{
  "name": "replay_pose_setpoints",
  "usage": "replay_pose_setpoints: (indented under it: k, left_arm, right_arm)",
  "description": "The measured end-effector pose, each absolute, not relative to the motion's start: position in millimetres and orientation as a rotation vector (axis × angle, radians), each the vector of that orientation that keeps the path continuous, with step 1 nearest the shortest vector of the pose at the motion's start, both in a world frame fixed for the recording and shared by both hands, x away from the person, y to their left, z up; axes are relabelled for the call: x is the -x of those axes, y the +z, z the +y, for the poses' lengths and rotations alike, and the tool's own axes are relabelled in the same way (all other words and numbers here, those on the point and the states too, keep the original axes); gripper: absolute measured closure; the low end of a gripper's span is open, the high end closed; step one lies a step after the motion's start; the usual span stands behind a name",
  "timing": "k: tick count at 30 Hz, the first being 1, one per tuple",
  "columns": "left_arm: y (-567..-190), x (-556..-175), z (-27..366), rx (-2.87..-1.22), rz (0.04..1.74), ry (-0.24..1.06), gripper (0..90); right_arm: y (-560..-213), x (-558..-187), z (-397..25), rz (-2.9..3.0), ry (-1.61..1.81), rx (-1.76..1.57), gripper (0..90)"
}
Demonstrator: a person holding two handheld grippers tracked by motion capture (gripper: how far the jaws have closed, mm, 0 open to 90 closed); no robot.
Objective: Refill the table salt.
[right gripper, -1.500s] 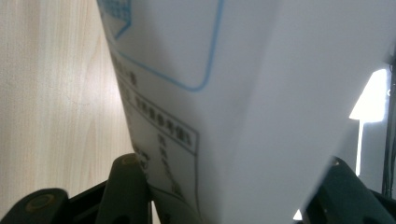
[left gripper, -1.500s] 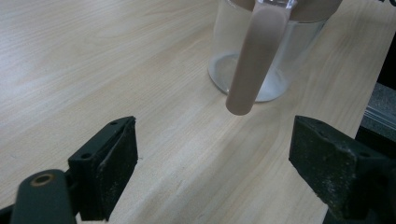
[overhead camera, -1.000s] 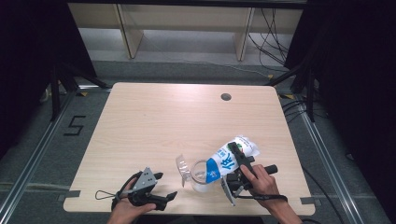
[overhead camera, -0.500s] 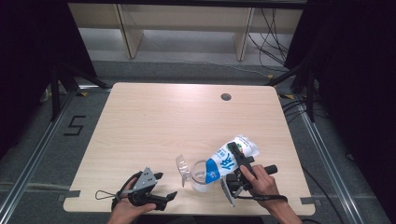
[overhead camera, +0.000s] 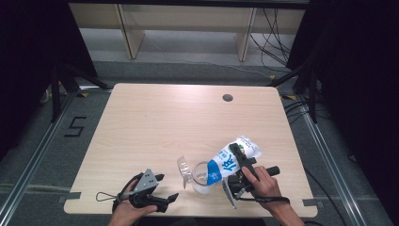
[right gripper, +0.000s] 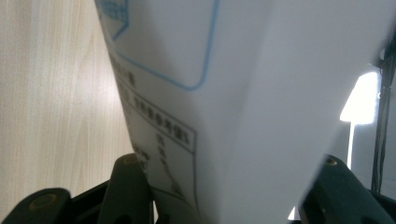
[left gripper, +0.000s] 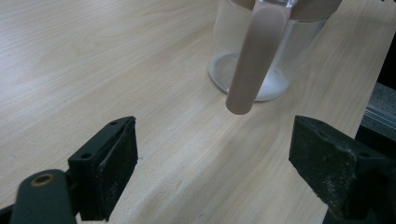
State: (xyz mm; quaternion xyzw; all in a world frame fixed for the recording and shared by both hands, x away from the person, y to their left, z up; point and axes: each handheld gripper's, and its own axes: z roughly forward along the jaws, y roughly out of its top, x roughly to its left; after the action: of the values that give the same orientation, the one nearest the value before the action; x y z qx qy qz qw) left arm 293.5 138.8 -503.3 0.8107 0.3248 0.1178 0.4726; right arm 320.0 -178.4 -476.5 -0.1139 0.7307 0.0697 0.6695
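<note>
A clear glass jug (overhead camera: 195,173) with a brownish handle (left gripper: 254,60) stands near the table's front edge, with a little white powder on its bottom. A white and blue pouch (overhead camera: 233,157) is held tilted over it, its lower end at the jug's mouth. My right gripper (overhead camera: 236,155) is shut on the pouch, and the pouch's white printed side (right gripper: 224,116) sits between its jaws. My left gripper (overhead camera: 167,187) rests on the table to the jug's left. It stands open (left gripper: 212,154) and empty, pointing at the jug.
The wooden table (overhead camera: 155,122) has a round cable hole (overhead camera: 227,98) at the back right. Both hands sit close to the front edge. Shelving (overhead camera: 188,23) stands beyond the table, and cables (overhead camera: 268,42) hang at the back right.
</note>
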Motion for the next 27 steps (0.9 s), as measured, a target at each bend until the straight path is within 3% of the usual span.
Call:
replay_pose_setpoints:
  k: [27]
  left_arm:
    - [-503.3, -293.6, 138.8, -1.985, 0.795, 0.289, 15.2]
  right_arm:
    - [-474.8, -320.1, -177.9, 1.643, 0.142, 0.266, 54.4]
